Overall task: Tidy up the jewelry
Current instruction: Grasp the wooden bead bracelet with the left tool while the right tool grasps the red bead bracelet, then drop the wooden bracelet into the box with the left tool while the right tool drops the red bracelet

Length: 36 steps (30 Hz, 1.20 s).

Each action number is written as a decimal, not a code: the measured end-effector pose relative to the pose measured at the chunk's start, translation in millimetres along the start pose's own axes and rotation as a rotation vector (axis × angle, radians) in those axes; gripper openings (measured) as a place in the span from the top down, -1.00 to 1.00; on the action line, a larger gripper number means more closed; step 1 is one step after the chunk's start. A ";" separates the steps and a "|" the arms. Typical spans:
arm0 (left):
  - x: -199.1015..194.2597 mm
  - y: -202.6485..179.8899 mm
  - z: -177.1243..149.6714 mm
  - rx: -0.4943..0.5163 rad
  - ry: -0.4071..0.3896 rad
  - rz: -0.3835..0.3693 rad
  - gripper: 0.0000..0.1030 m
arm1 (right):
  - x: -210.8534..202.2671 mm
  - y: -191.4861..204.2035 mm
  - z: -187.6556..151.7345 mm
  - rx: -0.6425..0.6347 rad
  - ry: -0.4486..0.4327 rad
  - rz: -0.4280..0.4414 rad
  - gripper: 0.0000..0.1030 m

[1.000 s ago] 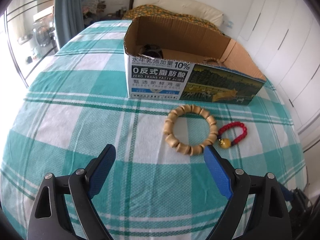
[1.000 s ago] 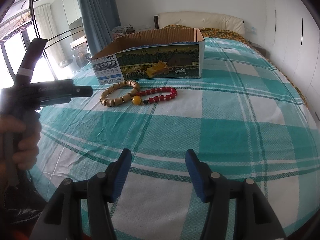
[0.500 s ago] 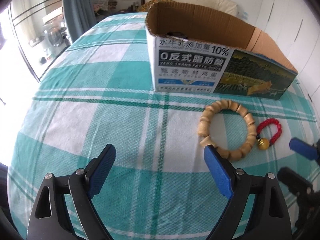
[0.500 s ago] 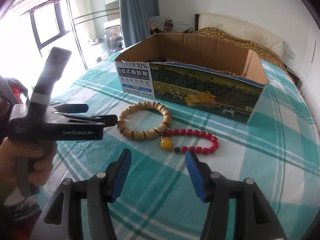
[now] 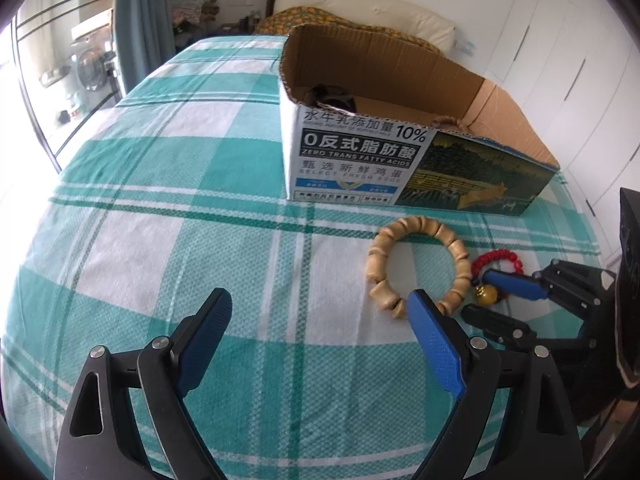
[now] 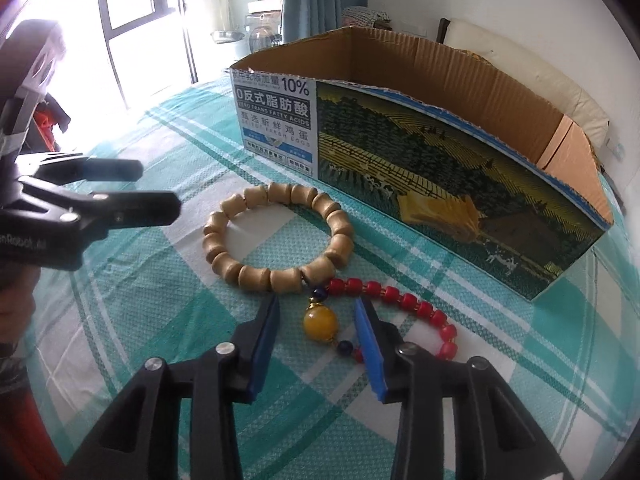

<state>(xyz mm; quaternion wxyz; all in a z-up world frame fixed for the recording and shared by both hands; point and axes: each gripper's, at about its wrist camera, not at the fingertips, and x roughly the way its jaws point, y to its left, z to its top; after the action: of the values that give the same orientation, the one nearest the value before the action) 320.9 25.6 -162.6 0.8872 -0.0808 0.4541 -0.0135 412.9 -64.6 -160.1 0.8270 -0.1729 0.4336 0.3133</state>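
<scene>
**Checked bedspread with a box and two bracelets**

A bed [image 5: 168, 184] covered in a teal-and-white checked cloth carries everything here. An open cardboard box [image 5: 360, 168], printed with Chinese lettering, "10%" and a farmland picture, sits directly on the cloth; its cut top shows bare brown walls inside. Just in front of the box's printed long side lies a wooden bead bracelet [image 6: 276, 236], flat on a white square of the check. Touching that bracelet, on the side away from the box's lettered corner, lies a red bead bracelet [image 6: 416, 306] with a yellow bead and small dark blue beads. A cream pillow [image 5: 360, 8] rests beyond the box, at the head of the bed.
</scene>
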 end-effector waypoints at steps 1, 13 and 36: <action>3.7 -3.8 2.4 0.012 0.002 -0.001 -0.75 | -1.6 3.2 -2.3 -0.009 -0.002 -0.009 0.47; 27.3 -24.8 1.0 0.082 0.048 0.029 -0.50 | -33.0 4.4 -42.8 0.164 -0.001 -0.032 0.66; -81.0 -38.5 -4.2 0.100 -0.047 -0.202 0.76 | -125.0 -24.0 -57.7 0.524 -0.205 0.114 0.66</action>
<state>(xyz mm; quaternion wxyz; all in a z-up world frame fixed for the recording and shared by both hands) 271.9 -5.1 -93.9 0.8947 -0.0821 0.4213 -0.1237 340.4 -160.6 -89.1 0.8641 0.1036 0.4230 0.2523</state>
